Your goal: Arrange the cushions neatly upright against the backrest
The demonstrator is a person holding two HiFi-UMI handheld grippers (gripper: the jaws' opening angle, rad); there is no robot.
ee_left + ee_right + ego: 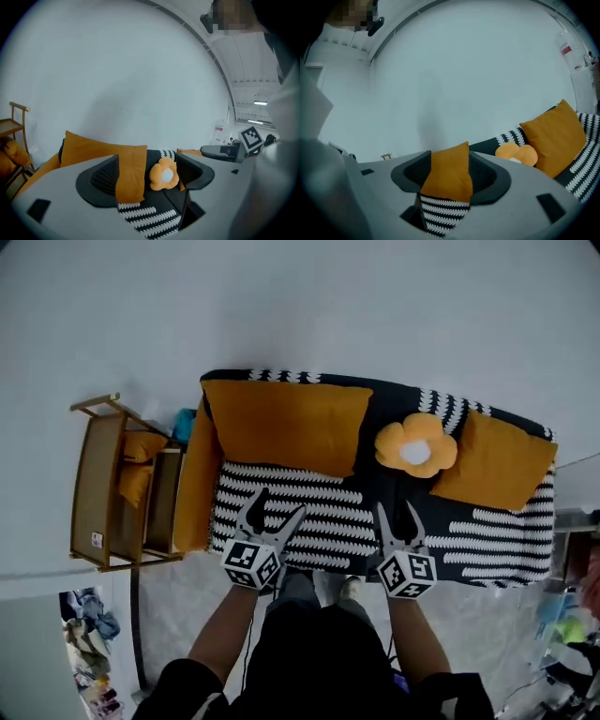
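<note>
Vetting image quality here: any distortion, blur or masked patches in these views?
Head view: fisheye, dark corners, sofa sharp. Left gripper view: curved ceiling lines, mosaic patch top right, flower cushion clear. Right gripper view: same curving, mosaic patch top left.

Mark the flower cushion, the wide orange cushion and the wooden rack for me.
flower cushion (415, 452): head view, on its white centre.
wide orange cushion (286, 423): head view, on the middle of its face.
wooden rack (94, 482): head view, on its brown outer panel.

We see a plain pale wall (281, 306) behind a black-and-white patterned sofa (309, 512), a wooden rack (94, 484) just beside its end, and a grey speckled floor (178, 615).
</note>
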